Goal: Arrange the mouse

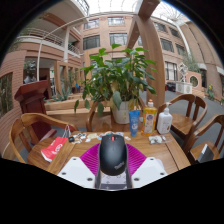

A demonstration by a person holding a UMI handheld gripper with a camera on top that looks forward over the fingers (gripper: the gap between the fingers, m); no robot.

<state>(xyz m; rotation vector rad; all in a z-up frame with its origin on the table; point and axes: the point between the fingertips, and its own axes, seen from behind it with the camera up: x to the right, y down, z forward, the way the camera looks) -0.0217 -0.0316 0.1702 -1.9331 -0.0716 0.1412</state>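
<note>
A black computer mouse (112, 153) with a red scroll wheel sits between my gripper's (112, 162) two fingers, its nose pointing away from me. The magenta pads (91, 158) press against both of its sides, so the gripper is shut on it. The mouse appears held above the wooden table (172, 152), which lies just beyond and below it. The mouse's underside and rear are hidden by the gripper body.
A big potted plant (118, 75) stands at the table's far side, with a blue-labelled bottle (134, 120) and a yellow bottle (150, 117) before it. A red and white item (54, 148) lies at the left. Wooden chairs (25, 128) stand around the table.
</note>
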